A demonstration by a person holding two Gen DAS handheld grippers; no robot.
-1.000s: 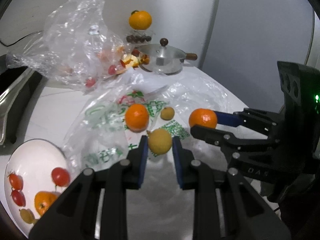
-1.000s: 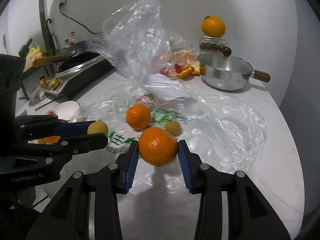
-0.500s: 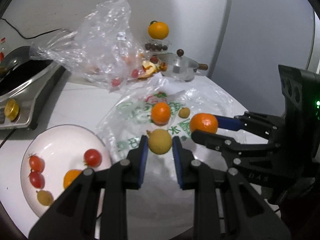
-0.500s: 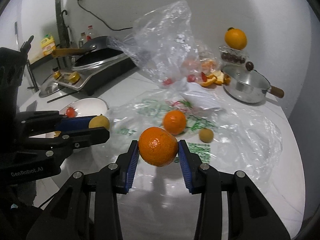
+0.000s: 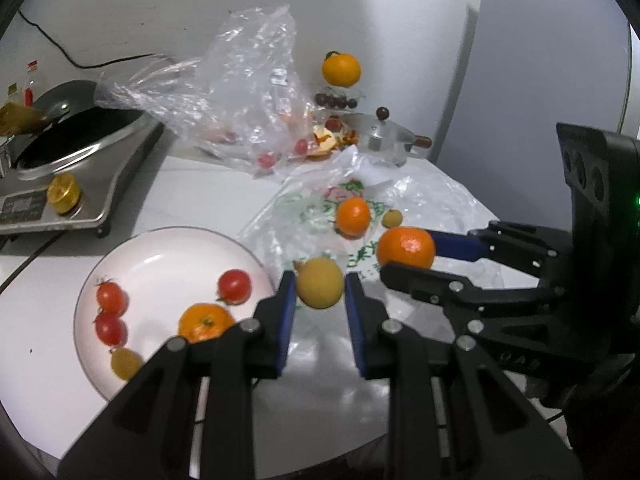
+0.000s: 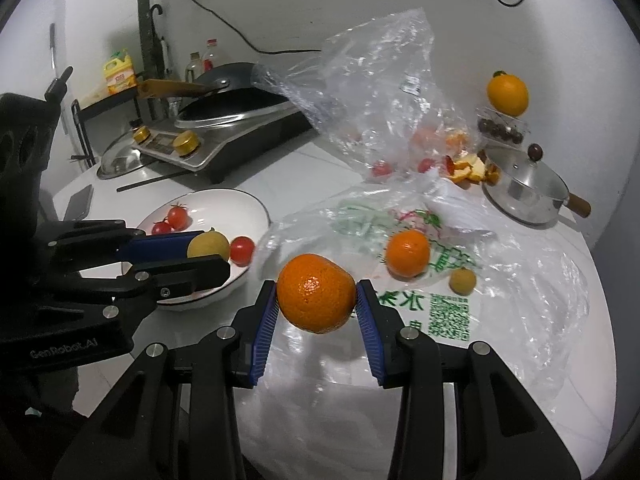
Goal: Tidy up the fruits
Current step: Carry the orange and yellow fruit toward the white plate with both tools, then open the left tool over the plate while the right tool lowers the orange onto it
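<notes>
Blue-padded, the left gripper [image 5: 320, 300] pinches a yellow fruit [image 5: 319, 289] and the right gripper [image 6: 316, 300] clamps an orange [image 6: 316, 293], both carried clear of the table, likely bound for the white plate [image 5: 160, 248].

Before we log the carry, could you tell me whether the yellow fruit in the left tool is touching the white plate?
Apart. The left wrist view shows the yellow fruit clamped between the left tool's pads, right of the white plate's rim.

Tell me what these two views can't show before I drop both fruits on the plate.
- Plate: near rim hidden by left gripper fingers in left view, by its body in right view.
- Fruit inside crumpled clear bag: blurred by plastic, both views.
- Dark fruit in clear box: too small to identify.
</notes>
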